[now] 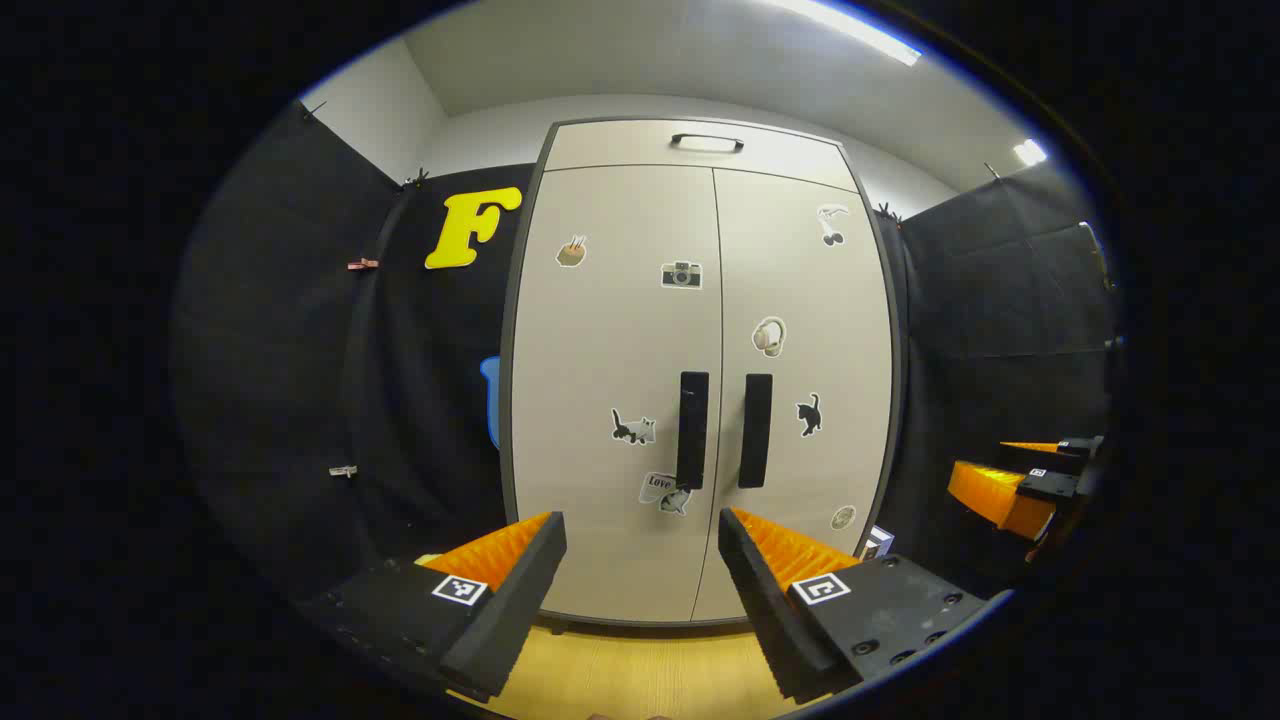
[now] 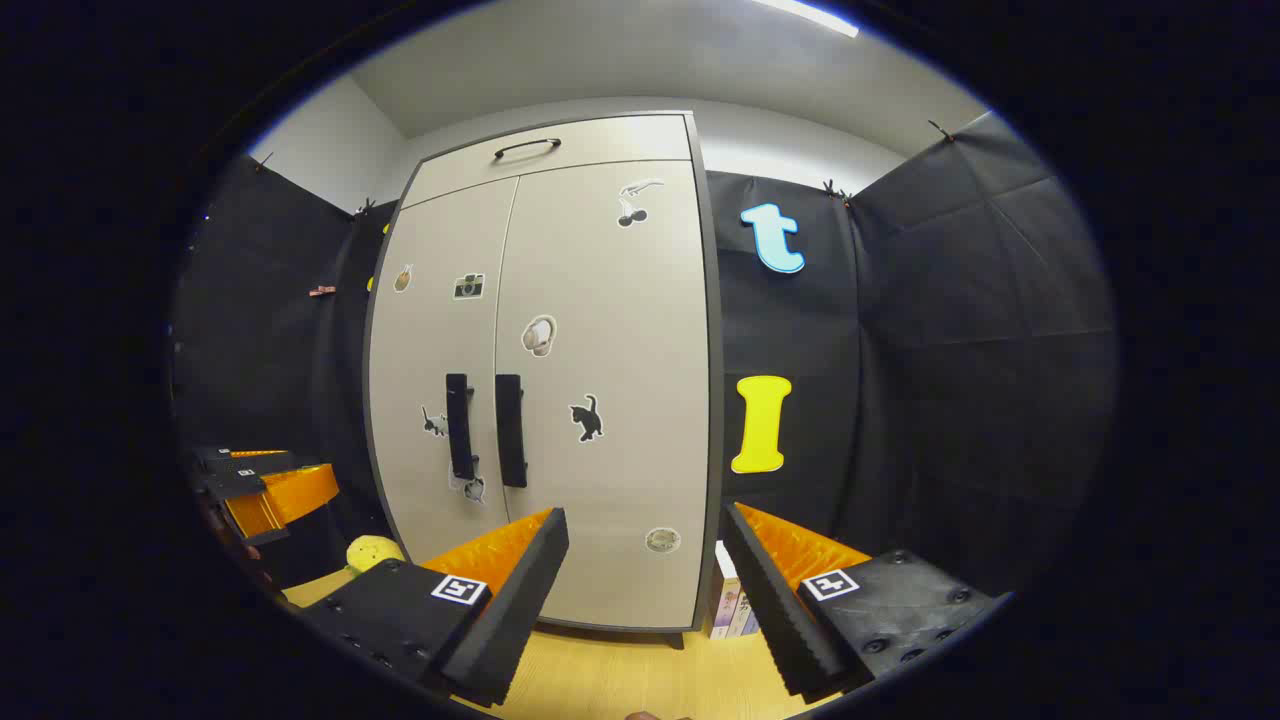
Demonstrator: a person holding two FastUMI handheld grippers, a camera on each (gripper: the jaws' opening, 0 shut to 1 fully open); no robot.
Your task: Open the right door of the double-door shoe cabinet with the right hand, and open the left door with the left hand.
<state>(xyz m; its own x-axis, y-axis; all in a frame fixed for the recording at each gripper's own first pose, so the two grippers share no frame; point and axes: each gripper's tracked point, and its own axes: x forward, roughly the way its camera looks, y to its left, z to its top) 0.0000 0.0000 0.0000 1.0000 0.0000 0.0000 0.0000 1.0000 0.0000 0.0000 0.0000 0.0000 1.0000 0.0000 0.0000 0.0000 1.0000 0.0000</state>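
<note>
A pale double-door shoe cabinet stands ahead with both doors closed. Its two black vertical handles sit side by side at the middle seam: the left door handle and the right door handle. Stickers dot both doors. My left gripper is open, a little short of the cabinet and below the handles. My right gripper is open too, facing the right door's lower part, right of the handles. Each gripper appears at the edge of the other's view: the right one and the left one.
A drawer front with a black handle tops the cabinet. Black cloth walls close in on both sides. A few small boxes stand on the wooden floor at the cabinet's right foot. A yellow-green object lies left on the floor.
</note>
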